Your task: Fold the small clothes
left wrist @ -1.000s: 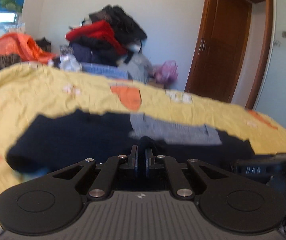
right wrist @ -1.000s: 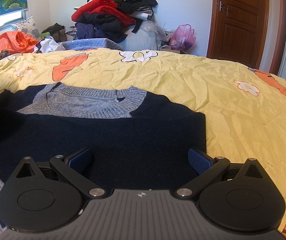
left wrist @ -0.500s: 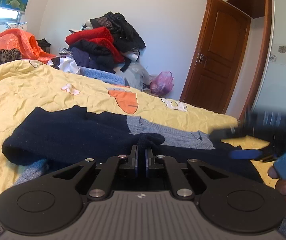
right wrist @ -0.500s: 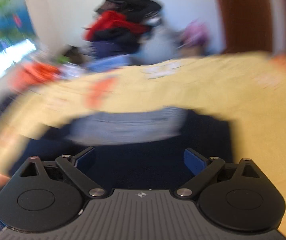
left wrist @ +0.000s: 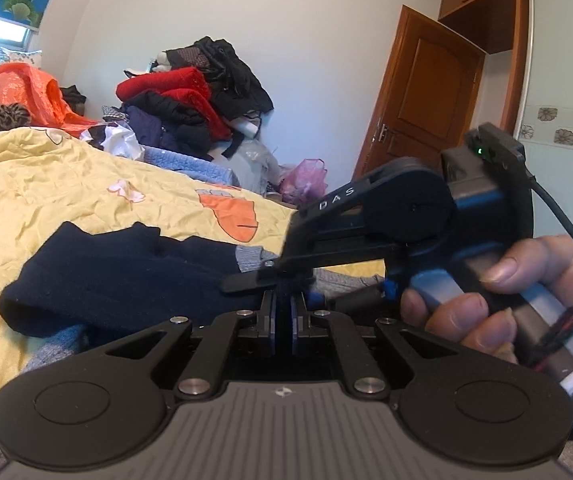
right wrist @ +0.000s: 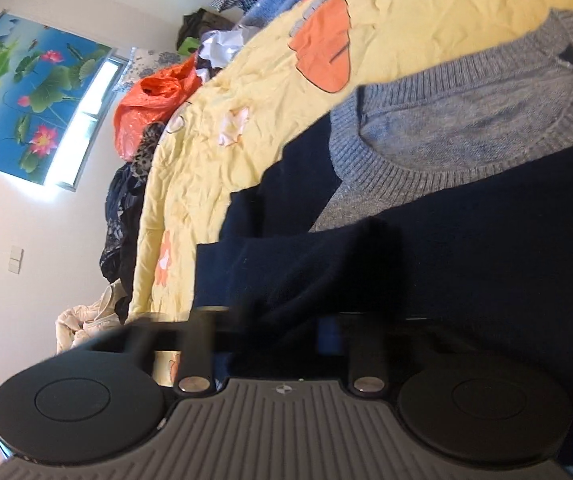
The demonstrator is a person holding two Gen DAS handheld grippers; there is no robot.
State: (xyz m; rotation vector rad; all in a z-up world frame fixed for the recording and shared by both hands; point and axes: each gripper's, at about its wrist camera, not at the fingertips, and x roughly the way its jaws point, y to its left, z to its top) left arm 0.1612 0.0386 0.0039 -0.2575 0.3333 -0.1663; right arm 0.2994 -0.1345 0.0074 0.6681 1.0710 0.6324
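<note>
The sweater point(left wrist: 126, 272) is a navy knit with a grey ribbed collar point(right wrist: 466, 120). It lies on the bed point(left wrist: 66, 196), which is covered by a yellow quilt with orange and white patches. In the left wrist view, a navy fold of the sweater lies toward the left side of the bed, with the grey collar behind it.

Left tongs point(left wrist: 282, 320): the jaws are drawn together and clamped on a thin pinch of navy sweater fabric. The pinch stands up between the blue pads point(left wrist: 272, 320).

Right tongs point(left wrist: 246, 282): in the left wrist view this tool comes in from the right, held by a hand point(left wrist: 486, 300), and is rolled onto its side. Its tip sits just above and in front of the left tongs, over the sweater. In the right wrist view the scene appears turned sideways and the fingers are blurred. The jaws are closing. Navy fabric lies at them, but whether the pads already press on it cannot be told.

A pile of clothes point(left wrist: 190, 100) stands beyond the far edge of the bed, against the wall. An orange bag point(left wrist: 34, 88) lies at the far left. A wooden door point(left wrist: 418, 112) stands at the right.
</note>
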